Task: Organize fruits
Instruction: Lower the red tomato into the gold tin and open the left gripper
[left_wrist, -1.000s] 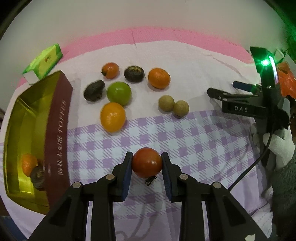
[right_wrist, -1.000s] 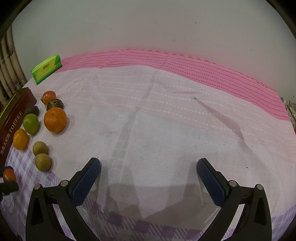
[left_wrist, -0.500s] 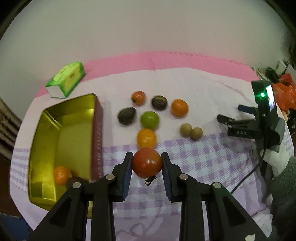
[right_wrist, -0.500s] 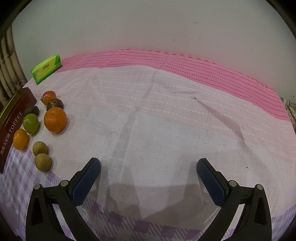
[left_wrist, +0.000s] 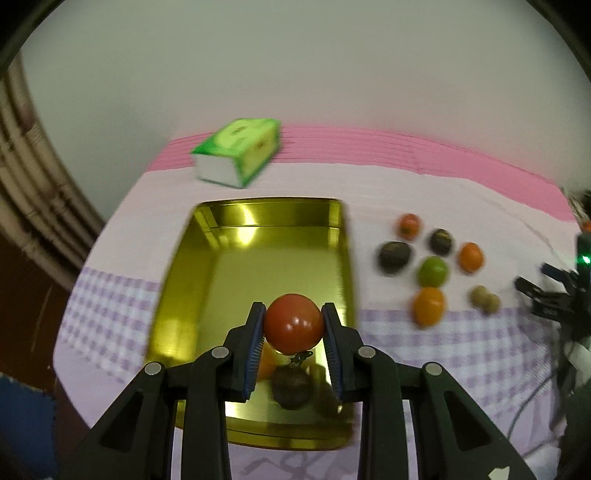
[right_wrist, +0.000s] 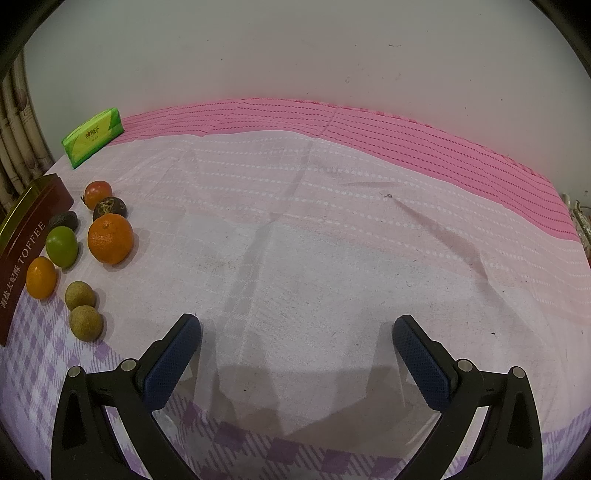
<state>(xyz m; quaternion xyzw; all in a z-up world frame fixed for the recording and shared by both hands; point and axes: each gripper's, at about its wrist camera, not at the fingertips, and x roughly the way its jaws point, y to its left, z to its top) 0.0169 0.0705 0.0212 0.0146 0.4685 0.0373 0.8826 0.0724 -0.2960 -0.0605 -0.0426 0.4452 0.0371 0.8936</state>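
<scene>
My left gripper (left_wrist: 293, 325) is shut on a red tomato (left_wrist: 293, 322) and holds it above the near end of the gold tin (left_wrist: 258, 258). Inside the tin, under the tomato, lie a dark round fruit (left_wrist: 291, 387) and an orange fruit (left_wrist: 266, 363). Several fruits lie on the cloth right of the tin: a lime (left_wrist: 432, 271), oranges (left_wrist: 428, 305), dark fruits (left_wrist: 394, 254), two longans (left_wrist: 484, 298). My right gripper (right_wrist: 295, 343) is open and empty over bare cloth; the same fruits (right_wrist: 110, 239) and the tin's side (right_wrist: 22, 254) lie to its left.
A green tissue pack (left_wrist: 238, 155) lies behind the tin near the wall; it also shows in the right wrist view (right_wrist: 92, 136). The right gripper with its green light (left_wrist: 565, 291) shows at the right edge. The table's left edge (left_wrist: 66, 332) drops off beside the tin.
My left gripper has swung left with the tomato, from over the checked cloth to over the gold tin. The right gripper has not moved.
</scene>
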